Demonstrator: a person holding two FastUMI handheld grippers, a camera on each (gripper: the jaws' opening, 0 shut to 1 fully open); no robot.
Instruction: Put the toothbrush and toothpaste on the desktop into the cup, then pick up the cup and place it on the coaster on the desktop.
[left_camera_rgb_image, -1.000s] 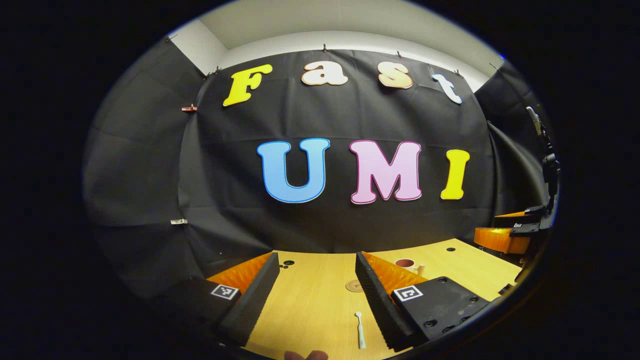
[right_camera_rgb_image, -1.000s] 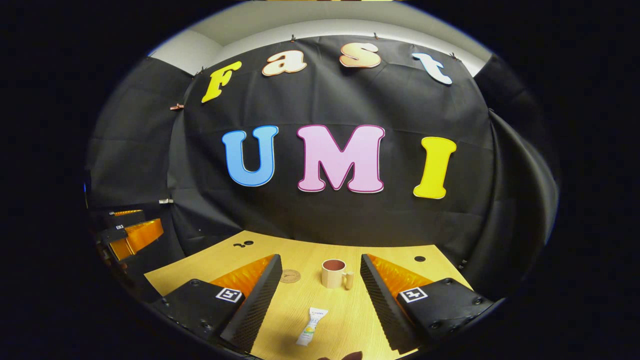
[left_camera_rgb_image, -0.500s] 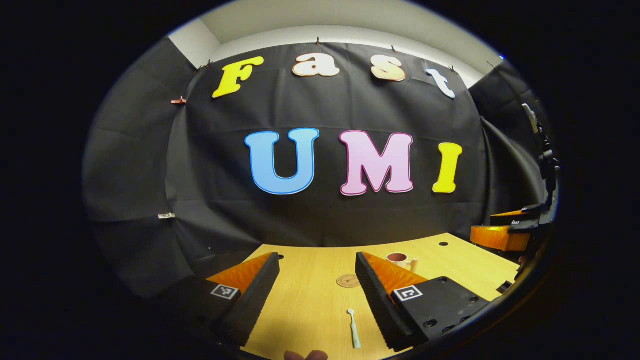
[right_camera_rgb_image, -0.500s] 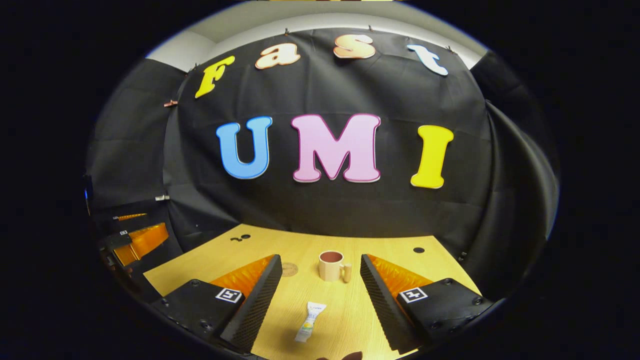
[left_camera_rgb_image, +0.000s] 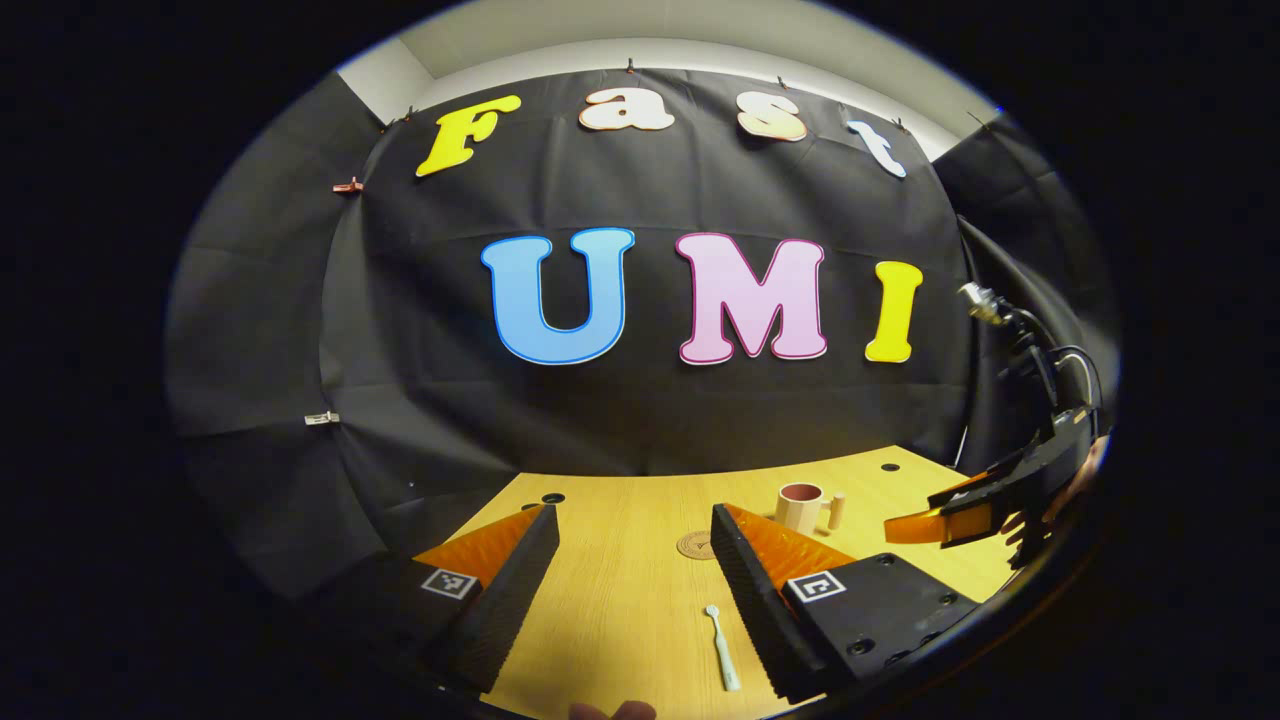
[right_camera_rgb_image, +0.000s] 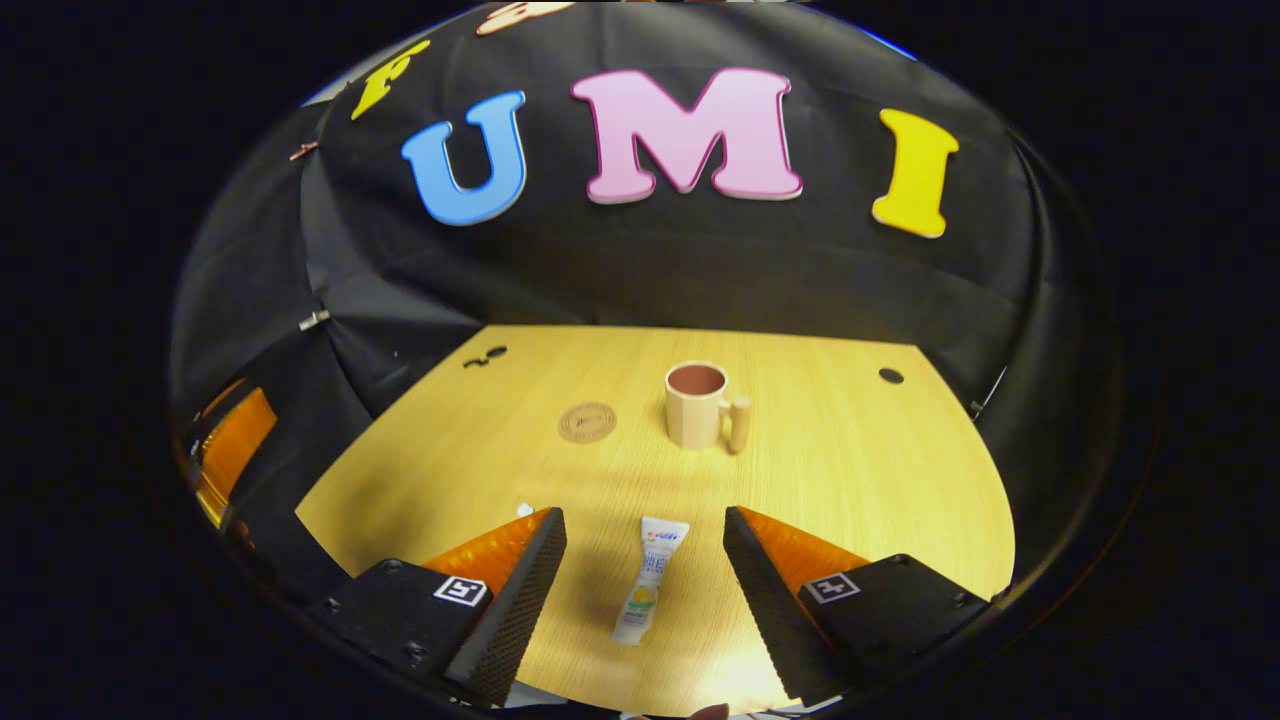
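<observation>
In the left gripper view a white toothbrush lies flat on the wooden desktop, close to the inner side of my right-hand finger. My left gripper is open above it. The beige cup stands upright beyond the round coaster. In the right gripper view the toothpaste tube lies on the desktop between the fingers of my open right gripper, untouched. Farther on stand the cup, handle to the right, and the coaster to its left.
The right gripper, with a hand behind it, hovers over the desk's right side in the left gripper view. An orange finger of the left gripper shows at the far left. Black cloth walls the desk's back and sides.
The right gripper has tipped downward and come lower over the desk, so the toothpaste now lies between its fingers. The left gripper has shifted only slightly.
</observation>
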